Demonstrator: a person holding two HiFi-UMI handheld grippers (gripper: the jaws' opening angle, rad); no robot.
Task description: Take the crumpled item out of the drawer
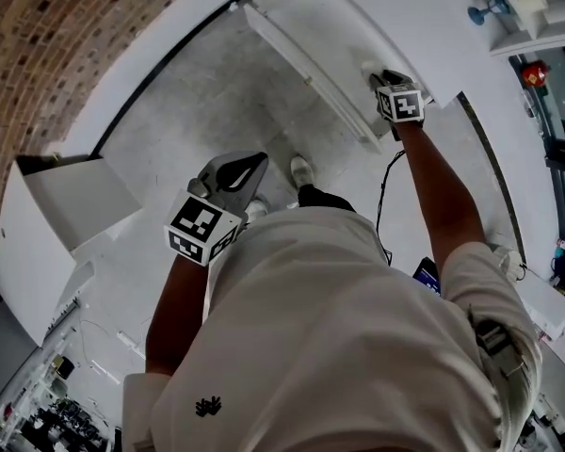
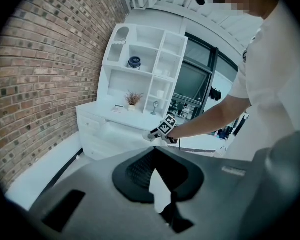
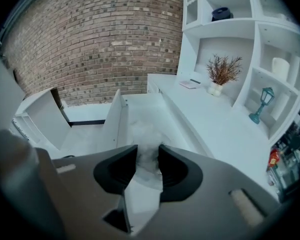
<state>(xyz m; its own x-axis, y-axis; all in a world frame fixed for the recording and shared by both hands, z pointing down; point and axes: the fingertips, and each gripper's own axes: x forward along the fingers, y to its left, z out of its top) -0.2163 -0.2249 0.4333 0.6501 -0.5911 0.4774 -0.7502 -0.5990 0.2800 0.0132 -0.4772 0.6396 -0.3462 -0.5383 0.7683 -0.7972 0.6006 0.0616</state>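
A crumpled whitish item (image 3: 146, 160) sits pinched between the jaws of my right gripper (image 3: 147, 151), which is shut on it and hangs above the open white drawer (image 3: 115, 118). From the head view, the right gripper (image 1: 384, 81) is over the drawer (image 1: 306, 40), with the crumpled item (image 1: 369, 68) at its tips. Its marker cube (image 2: 168, 126) also shows in the left gripper view, by the cabinet. My left gripper (image 1: 243, 166) hovers over the grey floor, away from the drawer, its jaw tips together around nothing (image 2: 154, 156).
A white shelf unit (image 3: 250, 59) above the counter holds a dried plant (image 3: 221, 73), a small teal lamp (image 3: 262, 104) and a dark bowl (image 3: 221, 13). A brick wall (image 3: 100, 39) runs behind. A white open box (image 1: 71, 205) stands on the floor at left. The person's shoes (image 1: 301, 169) are near the drawer.
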